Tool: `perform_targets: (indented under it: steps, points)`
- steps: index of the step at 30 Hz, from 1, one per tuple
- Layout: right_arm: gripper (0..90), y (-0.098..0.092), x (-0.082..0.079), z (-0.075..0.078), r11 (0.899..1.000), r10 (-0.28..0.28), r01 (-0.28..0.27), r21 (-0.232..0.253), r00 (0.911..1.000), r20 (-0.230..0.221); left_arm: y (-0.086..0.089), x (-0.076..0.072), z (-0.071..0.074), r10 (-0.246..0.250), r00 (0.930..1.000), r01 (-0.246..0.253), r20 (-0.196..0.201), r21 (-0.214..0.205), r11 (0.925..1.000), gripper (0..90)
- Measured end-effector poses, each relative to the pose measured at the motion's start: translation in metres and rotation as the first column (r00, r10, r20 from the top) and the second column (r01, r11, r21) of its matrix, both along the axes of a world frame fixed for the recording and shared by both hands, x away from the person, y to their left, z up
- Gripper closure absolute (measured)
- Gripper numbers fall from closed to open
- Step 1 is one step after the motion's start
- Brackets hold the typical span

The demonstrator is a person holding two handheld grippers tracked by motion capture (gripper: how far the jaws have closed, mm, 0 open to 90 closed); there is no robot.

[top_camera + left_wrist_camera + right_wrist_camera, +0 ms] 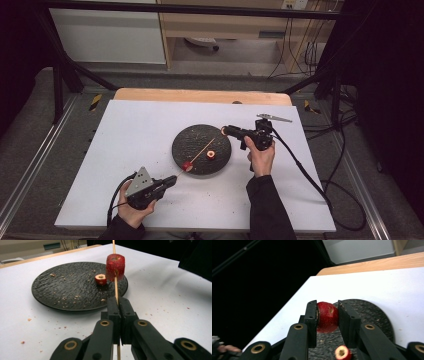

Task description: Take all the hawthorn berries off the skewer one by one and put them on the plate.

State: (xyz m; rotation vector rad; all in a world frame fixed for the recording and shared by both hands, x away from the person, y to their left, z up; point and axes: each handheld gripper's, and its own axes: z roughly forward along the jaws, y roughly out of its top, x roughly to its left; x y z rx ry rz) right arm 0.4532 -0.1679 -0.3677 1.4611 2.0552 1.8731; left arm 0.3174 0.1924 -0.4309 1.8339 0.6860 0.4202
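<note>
Left gripper (117, 302) clamps a skewer (115, 287) — right gripper (327, 315) clamps a red fruit (327, 317) above the plate (187, 145).

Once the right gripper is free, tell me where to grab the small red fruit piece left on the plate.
Probably grip the small red fruit piece across its rounded red sides, coming straight down from above. It lies on the dark plate with its cored hole facing up, and the skewer hangs close beside it, so a low sideways approach risks a bump.

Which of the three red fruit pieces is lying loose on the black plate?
The small cored red piece on the round black plate; one other sits on the wooden skewer, another between the right gripper jaws.
</note>
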Motion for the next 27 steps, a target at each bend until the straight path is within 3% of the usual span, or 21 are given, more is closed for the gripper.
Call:
perform_targets:
  steps: [8,17,24,27]
  points:
    - [71.1,0.026,0.016,-0.032,0.998,0.008,-0.012,-0.064,0.9979,-0.064,0.006,0.005,0.0,0.037,0.9991,-0.037,-0.019,-0.01,0.9993,88.3]
    - [71.0,0.05,0.029,-0.068,0.988,0.003,-0.023,-0.152,0.9916,-0.13,0.006,0.007,-0.002,0.044,0.9985,-0.044,-0.034,-0.003,0.999,88.3]
    - [69.9,0.054,0.032,-0.081,0.977,-0.014,-0.017,-0.211,0.9891,-0.146,0.004,0.007,-0.004,0.039,0.9982,-0.039,-0.046,0.004,0.9992,88.3]
    - [63.8,0.054,0.032,-0.082,0.974,-0.02,-0.011,-0.227,0.9906,-0.136,0.003,0.007,-0.004,0.037,0.9982,-0.036,-0.048,0.007,0.9993,88.3]
